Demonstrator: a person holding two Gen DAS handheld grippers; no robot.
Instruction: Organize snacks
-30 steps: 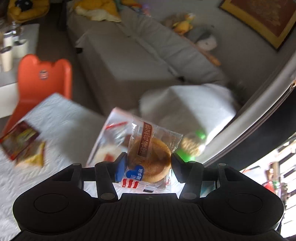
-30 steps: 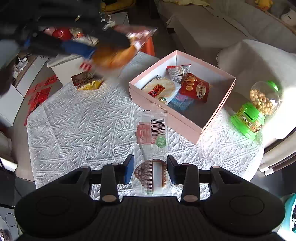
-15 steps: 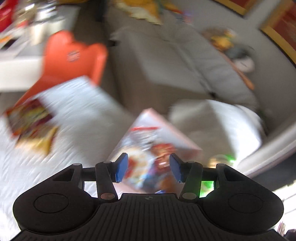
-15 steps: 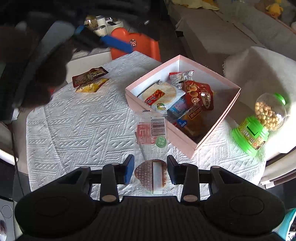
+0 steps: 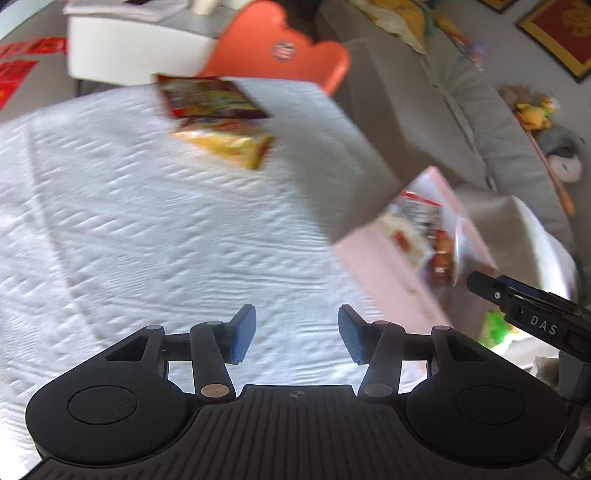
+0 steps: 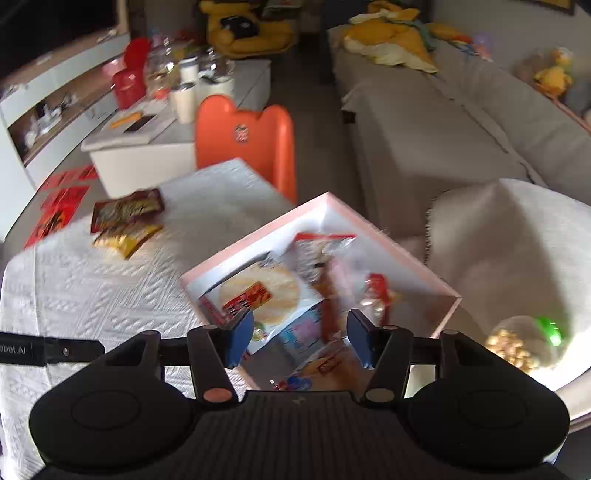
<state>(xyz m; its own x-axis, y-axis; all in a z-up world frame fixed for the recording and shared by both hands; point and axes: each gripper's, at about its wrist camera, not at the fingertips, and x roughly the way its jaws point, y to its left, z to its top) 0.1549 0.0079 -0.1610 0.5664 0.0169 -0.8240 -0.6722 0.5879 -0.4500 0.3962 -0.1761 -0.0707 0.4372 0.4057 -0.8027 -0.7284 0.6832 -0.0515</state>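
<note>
Both my tongs gape empty, right tongs [image 6: 300,339] over the pink box [image 6: 402,254] of snacks, left tongs [image 5: 296,334] above the desk [image 5: 110,221]; next fetch, seemingly, the red packet [image 5: 207,98] and yellow packet [image 5: 229,142] at the far edge.

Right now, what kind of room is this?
Most likely a home living room: a long grey sofa with plush toys, framed pictures on the wall, and a cluttered low white table.
</note>
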